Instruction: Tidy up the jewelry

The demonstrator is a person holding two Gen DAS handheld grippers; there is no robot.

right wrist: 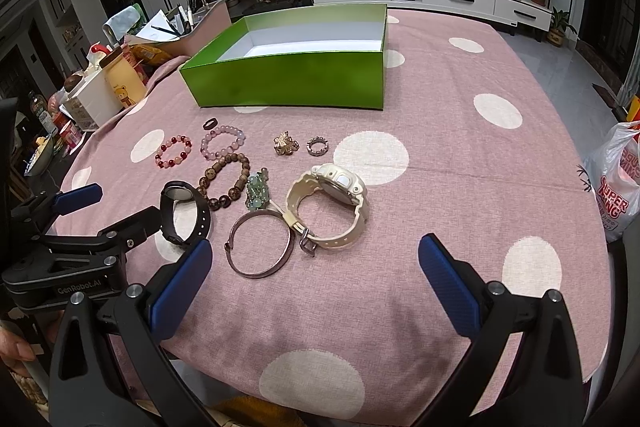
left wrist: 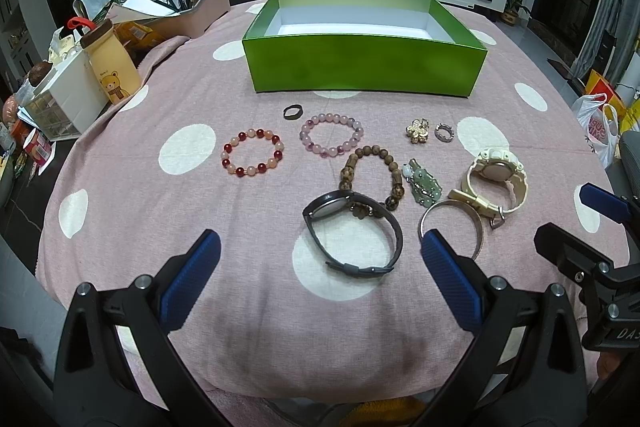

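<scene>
Both grippers spread wide, nothing held.
Bare polka-dot tablecloth (right wrist: 460,187) is seen at frame right; green box (left wrist: 366,67) sits upper centre.

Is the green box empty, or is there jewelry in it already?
Empty, as far as shows: the green box has no lid, and only bare white floor is visible.

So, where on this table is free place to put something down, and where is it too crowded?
Free: the pink dotted tablecloth right of the cream plastic watch, and the near strip before both open hand-held grippers. The green cardboard box shows a bare white floor. Crowded: the cluster from the red-and-pink bead bracelet to the black watch and thin metal bangle.
</scene>
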